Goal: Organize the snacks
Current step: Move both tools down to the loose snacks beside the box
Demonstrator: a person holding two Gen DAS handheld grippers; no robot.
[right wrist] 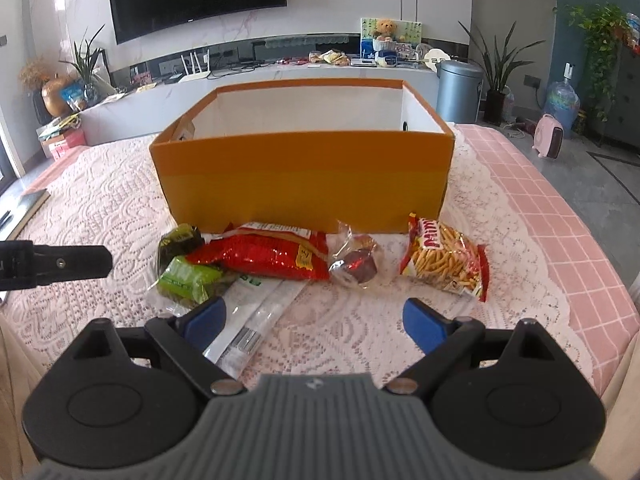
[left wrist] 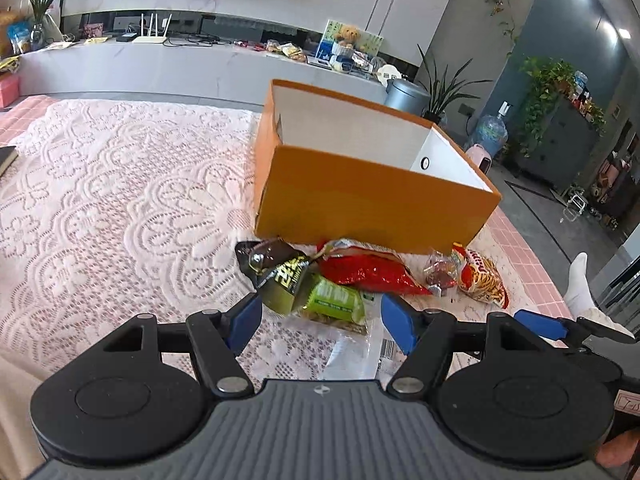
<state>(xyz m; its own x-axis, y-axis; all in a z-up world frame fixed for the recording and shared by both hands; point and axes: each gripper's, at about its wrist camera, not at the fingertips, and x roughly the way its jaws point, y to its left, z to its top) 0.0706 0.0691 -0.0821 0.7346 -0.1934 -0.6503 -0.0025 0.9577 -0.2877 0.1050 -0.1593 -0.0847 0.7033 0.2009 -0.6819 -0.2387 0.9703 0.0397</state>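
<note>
Blue-padded left tongs stood wide apart with nothing pressed between the pads, tilted down toward the snack pile. Just beyond them, at about twelve o'clock, lay a green snack packet whose label was too blurred to read, with a dark packet bearing bold light characters at eleven o'clock, touching it. A clear plastic bag with a barcode sticker lay under the green packet, reaching back between the pads.

Right tongs were likewise spread apart, empty, angled down over the lace cloth on the counter. From that view, a red crinkled bag with a yellow label patch sat at eleven o'clock, a clear-wrapped sweet with something dark inside at twelve, and a bag of stick snacks at one o'clock, its red band reading what looked like "Mimi". All lay in a row along the near wall of an open orange box with a white interior, which stood behind them at twelve o'clock. One black finger of the left tongs jutted in at nine o'clock in the right view, near the green packet but apart from it.
</note>
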